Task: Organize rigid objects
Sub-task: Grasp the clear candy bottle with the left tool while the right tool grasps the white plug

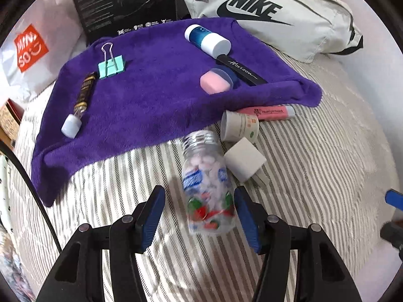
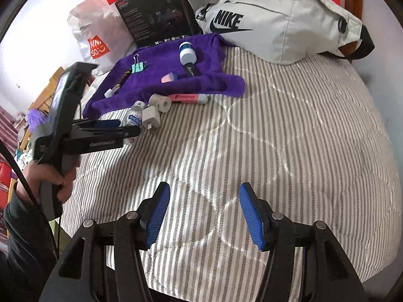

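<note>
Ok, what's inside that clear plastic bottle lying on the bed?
The clear bottle holds what look like small pale pink or white pieces. Its printed label covers part of the contents, and motion blur hides exactly what they are.

Clear capless bottle (image 1: 207, 181) lying on striped bedding, apparently holding pale tablets

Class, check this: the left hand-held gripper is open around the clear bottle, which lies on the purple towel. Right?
Not quite. The left hand-held gripper is open around the clear bottle, but the bottle lies on the striped bedcover, beside the purple towel. The left wrist view shows it.
</note>
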The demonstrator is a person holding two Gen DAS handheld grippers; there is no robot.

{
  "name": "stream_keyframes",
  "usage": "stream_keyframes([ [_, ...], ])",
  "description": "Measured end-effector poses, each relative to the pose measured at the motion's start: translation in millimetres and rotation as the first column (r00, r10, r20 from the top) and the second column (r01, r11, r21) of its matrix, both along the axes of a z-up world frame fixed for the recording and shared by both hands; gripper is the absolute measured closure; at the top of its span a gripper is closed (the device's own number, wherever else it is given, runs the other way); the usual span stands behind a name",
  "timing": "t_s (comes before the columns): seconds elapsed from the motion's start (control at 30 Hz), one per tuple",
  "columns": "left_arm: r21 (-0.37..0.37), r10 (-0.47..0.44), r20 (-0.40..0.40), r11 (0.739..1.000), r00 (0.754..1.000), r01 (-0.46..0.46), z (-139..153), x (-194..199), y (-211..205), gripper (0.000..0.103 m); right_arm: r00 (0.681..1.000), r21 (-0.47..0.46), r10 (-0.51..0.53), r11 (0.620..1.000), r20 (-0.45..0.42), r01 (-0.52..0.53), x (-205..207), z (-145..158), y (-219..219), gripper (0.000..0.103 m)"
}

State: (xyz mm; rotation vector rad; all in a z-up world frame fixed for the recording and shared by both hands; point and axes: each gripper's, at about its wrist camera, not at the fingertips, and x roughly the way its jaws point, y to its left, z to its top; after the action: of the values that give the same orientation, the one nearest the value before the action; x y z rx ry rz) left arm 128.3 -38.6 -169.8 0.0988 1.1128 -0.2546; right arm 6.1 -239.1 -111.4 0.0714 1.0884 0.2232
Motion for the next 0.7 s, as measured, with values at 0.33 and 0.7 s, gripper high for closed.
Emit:
stream_keyframes([
  [0.33, -0.040, 0.006, 0.031, 0.999, 1.000, -0.005, -5.3, -3.6, 0.8, 0.063, 1.000, 0.003, 0.015, 1.000, -0.023, -0.015, 10.7, -11.2, 9.1, 0.046],
  [0.7, -0.055, 0.050, 0.036, 0.997, 0.998, -0.048, 0.5, -12.9, 52.9, 0.063, 0.996, -0.007, 0.086, 0.996, -0.030, -0.086, 50.4, -25.5, 42.5, 0.046],
])
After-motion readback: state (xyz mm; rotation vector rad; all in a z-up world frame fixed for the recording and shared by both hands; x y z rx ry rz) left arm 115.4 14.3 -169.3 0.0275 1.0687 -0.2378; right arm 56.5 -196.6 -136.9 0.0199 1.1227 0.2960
